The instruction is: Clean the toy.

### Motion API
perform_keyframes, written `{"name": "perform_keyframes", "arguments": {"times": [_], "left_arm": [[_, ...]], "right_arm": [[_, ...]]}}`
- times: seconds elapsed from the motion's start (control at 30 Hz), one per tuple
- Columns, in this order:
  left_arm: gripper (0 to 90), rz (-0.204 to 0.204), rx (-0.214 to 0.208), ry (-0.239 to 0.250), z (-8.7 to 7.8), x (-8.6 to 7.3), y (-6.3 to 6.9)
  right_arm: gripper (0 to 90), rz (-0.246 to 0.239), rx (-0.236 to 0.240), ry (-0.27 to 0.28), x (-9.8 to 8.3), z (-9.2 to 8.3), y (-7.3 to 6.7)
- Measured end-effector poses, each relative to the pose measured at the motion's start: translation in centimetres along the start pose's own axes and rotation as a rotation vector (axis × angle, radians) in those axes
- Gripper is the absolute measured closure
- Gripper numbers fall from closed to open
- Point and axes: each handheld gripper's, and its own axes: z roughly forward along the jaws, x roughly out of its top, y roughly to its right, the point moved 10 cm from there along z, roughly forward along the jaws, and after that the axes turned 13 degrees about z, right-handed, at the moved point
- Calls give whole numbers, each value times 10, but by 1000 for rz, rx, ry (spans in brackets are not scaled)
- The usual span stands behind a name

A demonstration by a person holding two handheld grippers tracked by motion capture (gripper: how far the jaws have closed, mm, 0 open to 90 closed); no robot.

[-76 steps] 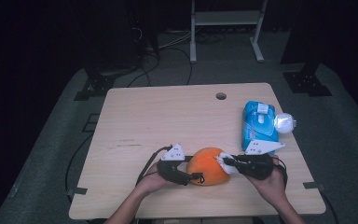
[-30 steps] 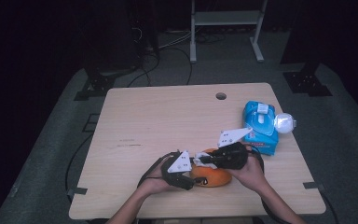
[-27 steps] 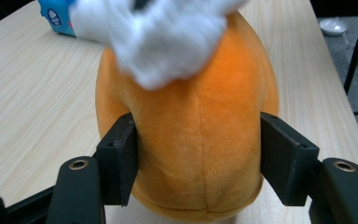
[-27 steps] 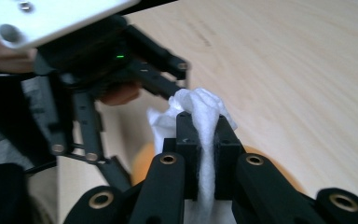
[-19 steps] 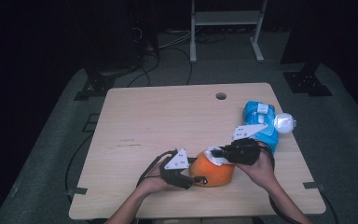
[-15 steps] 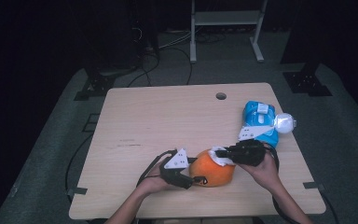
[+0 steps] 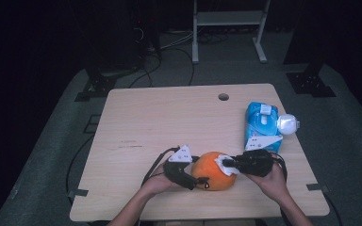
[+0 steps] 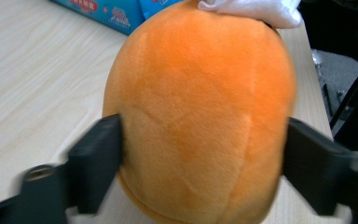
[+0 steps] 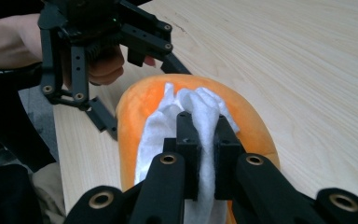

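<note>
A: What's the thing in hand look like?

B: Round orange plush ball (image 7: 213,170), soft fuzzy fabric with stitched seams, slightly flattened at the base. A white crumpled wipe (image 7: 226,165) is draped over its top.

A: Where is it relative to your claws?

B: The ball sits right between the jaws of my left gripper (image 7: 194,177). Those jaws have just been opening; in the left gripper view they flank the plush on both sides, and I can't tell whether the pads still press it. My right gripper (image 9: 203,151) is pinched tight on the white wipe, which lies pressed on the ball's top, directly under and ahead of that claw. Seen from my right claw, the left one is just across the ball, at its far side.

A: Anything else nearby?

B: A blue rectangular wipes pack (image 7: 262,124) lies just beyond my right gripper, with a small white round ball (image 7: 287,124) touching its far side. All on the light wooden table (image 7: 169,117).

A: Counts?

B: One plush ball, one wipe, one blue pack, one white ball, two grippers, two hands.
</note>
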Motion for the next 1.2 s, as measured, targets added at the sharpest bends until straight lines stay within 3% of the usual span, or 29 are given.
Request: {"name": "perform_keyframes", "arguments": {"times": [0.07,0.13,0.17,0.2,0.23,0.27,0.3,0.33,0.5,0.6,0.63,0.7,0.73,0.77,0.83,0.9,0.97,1.03,1.07,1.1,1.13,1.17,1.2], "left_arm": [[311,46,16,5,0,3,1],[320,65,18,9,0,6,2],[325,92,23,10,1,8,3],[327,148,29,0,2,10,7],[327,148,29,0,2,10,7],[327,200,35,-17,2,11,10],[327,200,35,-17,2,11,10],[327,218,38,-26,2,10,11],[330,192,29,-5,0,5,10],[329,177,19,5,0,4,9],[315,160,17,10,0,4,8],[229,141,19,9,1,4,7],[180,75,28,7,2,4,4],[144,75,28,7,2,4,4],[139,7,11,3,3,3,1],[235,11,8,12,3,4,2],[305,70,26,9,3,7,5],[319,94,37,3,3,9,6],[338,116,48,3,3,12,8],[341,116,48,3,3,12,8],[344,145,59,-11,4,15,11],[345,145,59,-11,4,15,11],[346,163,62,-23,5,15,13]], "right_arm": [[840,-12,-15,4,3,-3,0],[840,-21,-18,9,6,-3,-2],[840,-32,-14,14,10,-3,-6],[840,-72,-2,8,16,3,-17],[840,-72,-2,8,16,3,-17],[840,-112,13,-15,20,14,-31],[840,-112,13,-15,20,14,-31],[840,-151,9,-39,22,25,-38],[840,-139,-20,-33,26,27,-28],[840,-99,-48,-14,25,16,-12],[840,-66,-57,-8,22,8,-1],[840,-38,-55,0,16,2,6],[840,-24,-57,2,13,-1,8],[840,-24,-57,2,13,-1,8],[840,-2,-54,12,7,-10,11],[840,-5,-54,14,6,-12,10],[840,-29,-53,16,7,-13,2],[840,-46,-55,14,8,-11,-2],[840,-70,-30,12,12,-6,-14],[840,-70,-30,12,12,-6,-14],[840,-111,-15,-4,16,5,-28],[840,-111,-15,-4,16,5,-28],[839,-156,-4,-33,17,19,-42]]}}
